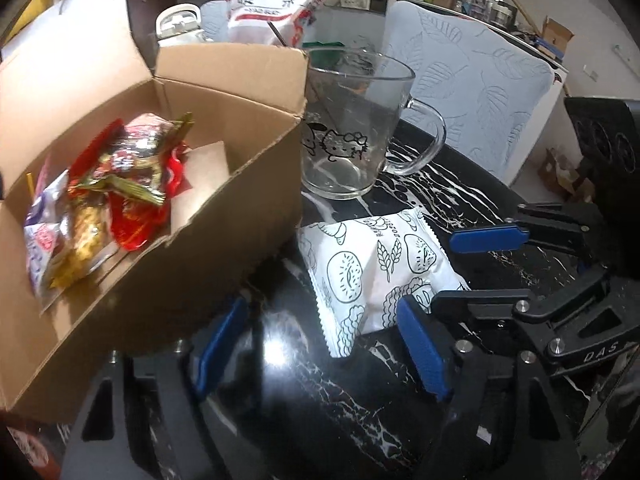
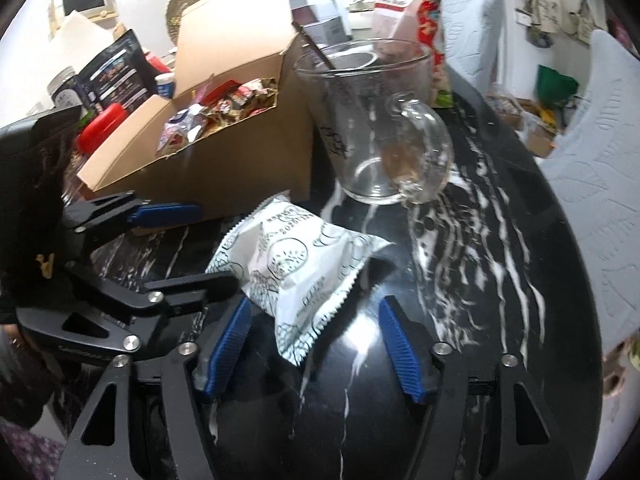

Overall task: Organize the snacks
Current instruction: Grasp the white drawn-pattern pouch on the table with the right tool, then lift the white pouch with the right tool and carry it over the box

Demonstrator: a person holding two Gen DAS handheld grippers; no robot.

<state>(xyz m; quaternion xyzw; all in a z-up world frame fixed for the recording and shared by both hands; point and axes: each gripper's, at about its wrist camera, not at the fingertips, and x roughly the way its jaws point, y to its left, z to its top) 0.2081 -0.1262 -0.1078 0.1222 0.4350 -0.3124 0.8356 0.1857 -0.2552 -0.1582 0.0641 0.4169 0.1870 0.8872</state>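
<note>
Packet [image 1: 372, 276]: white, printed with line drawings of bread and wheat. Lies flat on the black, white-veined desk [image 1: 288, 384], just beside the box [image 1: 180, 280] and in front of the mug [image 1: 352, 128]. Not in the box yet.

Left hand-held gripper [image 1: 320, 348]: spread, blue pads [image 1: 424, 348] well apart, pinching nothing. Packet's near corner between them. Right-hand pad's tip overlaps the packet's edge; touching or just short, cannot tell. Other pad blurred against the box wall.

Right hand-held gripper [image 2: 316, 344]: also spread and empty, packet's lower corner between its pads [image 2: 402, 348]. Left-hand pad close against the wrapper; contact unclear.

Each hand-held gripper also seen side-on in the other's view, flanking the packet, body cut off at the frame edge.

Box: cardboard, flaps up, with red, gold and purple snacks [image 1: 120, 184] heaped at one end. Wrappers too crumpled to read. Far inside corner hidden behind a flap.

Mug: clear glass, cat drawing on its side, handle toward the leaf-patterned chair [image 1: 472, 92]. Thin dark stick at its rim, lower end hard to follow through the glass.

Behind the mug, a tall red-and-white bag [image 1: 272, 8]: top cut off, print blurred.

Past the box in the right wrist view, a dark pouch [image 2: 116, 68] among clutter, mostly hidden and soft.
</note>
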